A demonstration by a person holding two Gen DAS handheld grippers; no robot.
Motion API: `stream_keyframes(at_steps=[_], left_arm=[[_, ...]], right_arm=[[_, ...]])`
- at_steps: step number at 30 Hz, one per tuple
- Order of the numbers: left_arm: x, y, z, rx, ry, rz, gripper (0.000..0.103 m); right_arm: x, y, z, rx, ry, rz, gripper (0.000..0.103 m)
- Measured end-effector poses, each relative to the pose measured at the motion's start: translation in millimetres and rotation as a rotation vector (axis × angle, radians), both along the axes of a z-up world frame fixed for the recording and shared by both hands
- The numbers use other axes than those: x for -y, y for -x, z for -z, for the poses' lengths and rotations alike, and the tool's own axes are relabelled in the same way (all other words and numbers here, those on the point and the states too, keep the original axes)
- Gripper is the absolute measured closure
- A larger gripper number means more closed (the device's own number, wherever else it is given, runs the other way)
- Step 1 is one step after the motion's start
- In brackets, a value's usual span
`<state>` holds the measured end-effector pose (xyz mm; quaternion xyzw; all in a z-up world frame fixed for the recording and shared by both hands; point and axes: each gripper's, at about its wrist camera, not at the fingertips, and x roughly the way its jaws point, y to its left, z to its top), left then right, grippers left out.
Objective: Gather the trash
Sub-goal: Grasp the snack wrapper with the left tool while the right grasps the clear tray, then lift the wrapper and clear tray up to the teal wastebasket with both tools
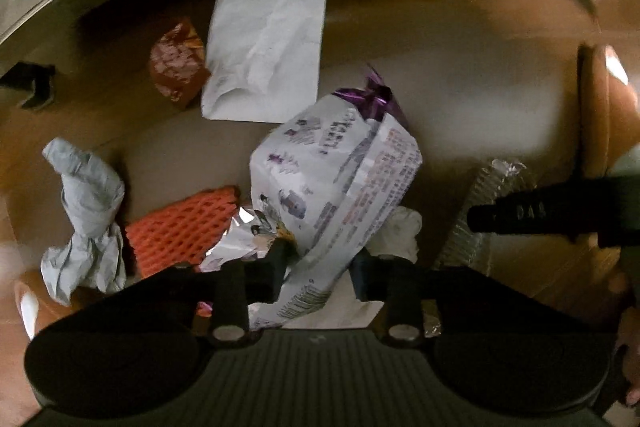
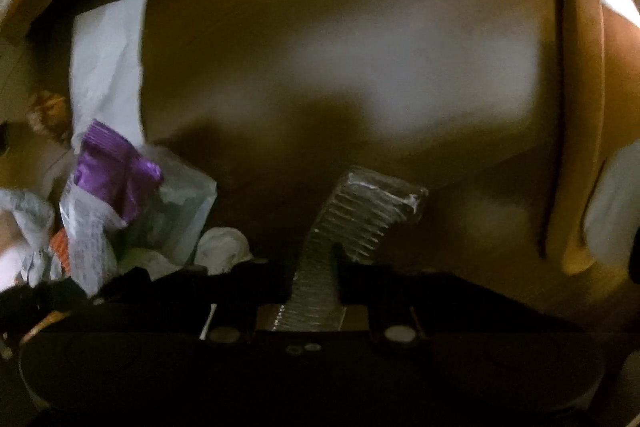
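Both grippers are inside a brown cardboard box [image 1: 460,75]. My left gripper [image 1: 320,259] is shut on a white printed snack bag with a purple end [image 1: 336,171], which hangs over the trash in the box. My right gripper [image 2: 314,267] is shut on a silvery ribbed foil wrapper [image 2: 360,211]; its finger also shows at the right of the left wrist view [image 1: 520,215]. On the box floor lie a white paper sheet [image 1: 268,47], a red-brown wrapper [image 1: 176,63], an orange foam net [image 1: 184,227], a crumpled grey tissue [image 1: 88,211] and a small white wad [image 1: 396,235].
The box wall [image 2: 360,67] rises close ahead of the right gripper, with a folded flap [image 2: 580,131] at the right. The white paper [image 2: 108,59] and the purple-ended bag [image 2: 116,171] sit at the left of the right wrist view. Bare box floor [image 1: 460,123] lies right of the bag.
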<state>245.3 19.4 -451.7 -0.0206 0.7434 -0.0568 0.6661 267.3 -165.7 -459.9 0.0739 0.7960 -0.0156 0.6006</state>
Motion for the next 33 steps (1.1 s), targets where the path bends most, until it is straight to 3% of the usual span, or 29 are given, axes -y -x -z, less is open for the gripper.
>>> stream_keyframes(at_steps=[3, 5, 13, 15, 16, 17, 19, 21, 25, 33], left_arm=[[-9, 0, -12, -0.009, 0.015, -0.068, 0.078], [-12, 0, -23, -0.004, 0.016, -0.097, 0.08], [-20, 14, -83, 0.071, 0.02, -0.198, 0.08], [-23, 19, -101, 0.097, 0.024, -0.223, 0.08], [-26, 22, -109, 0.107, 0.035, -0.239, 0.08], [-29, 26, -116, 0.113, 0.044, -0.254, 0.08], [-34, 31, -127, 0.113, 0.057, -0.288, 0.08], [-44, 36, -141, 0.114, 0.091, -0.349, 0.08], [-51, 35, -163, 0.153, 0.161, -0.398, 0.08], [-54, 15, -146, 0.159, 0.193, -0.417, 0.08]], right_arm=[[-3, -1, -17, 0.022, 0.017, -0.035, 0.091], [-6, -4, -30, 0.045, 0.023, -0.063, 0.103], [1, -9, -95, 0.17, -0.02, -0.13, 0.103], [2, -9, -104, 0.184, -0.065, -0.134, 0.098], [2, -8, -108, 0.205, -0.07, -0.136, 0.088], [3, -7, -110, 0.222, -0.09, -0.143, 0.084], [2, -4, -106, 0.208, -0.137, -0.152, 0.082], [-2, -2, -99, 0.212, -0.138, -0.172, 0.07], [-7, 0, -75, 0.191, -0.141, -0.203, 0.063], [-26, -3, -29, 0.165, -0.143, -0.25, 0.059]])
